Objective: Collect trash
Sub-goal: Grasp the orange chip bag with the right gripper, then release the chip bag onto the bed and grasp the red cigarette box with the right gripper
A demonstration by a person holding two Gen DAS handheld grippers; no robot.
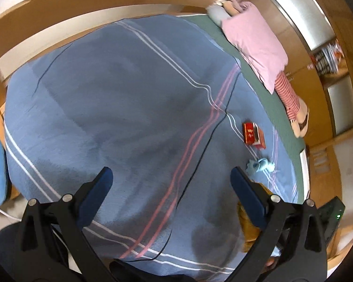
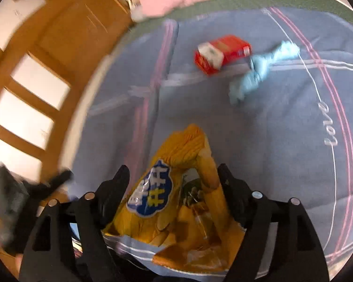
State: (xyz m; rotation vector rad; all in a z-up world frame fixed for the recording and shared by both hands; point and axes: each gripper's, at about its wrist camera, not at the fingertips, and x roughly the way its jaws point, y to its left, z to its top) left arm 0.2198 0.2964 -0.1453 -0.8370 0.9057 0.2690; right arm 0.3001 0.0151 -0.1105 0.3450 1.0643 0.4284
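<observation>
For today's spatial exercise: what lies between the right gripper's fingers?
The yellow snack bag lies between the right gripper's fingers, on the blue blanket; the right wrist view shows it.

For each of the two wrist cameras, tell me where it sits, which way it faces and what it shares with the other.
Left wrist: on the left hand-held gripper, facing steeply down across the blue blanket toward a pink pillow; its two fingers stand wide apart, nothing between them.
Right wrist: on the right hand-held gripper, facing down at a yellow snack bag lying between its open fingers.
Shared: the blanket, red box, light blue crumpled scrap, pillow, snack bag.
</observation>
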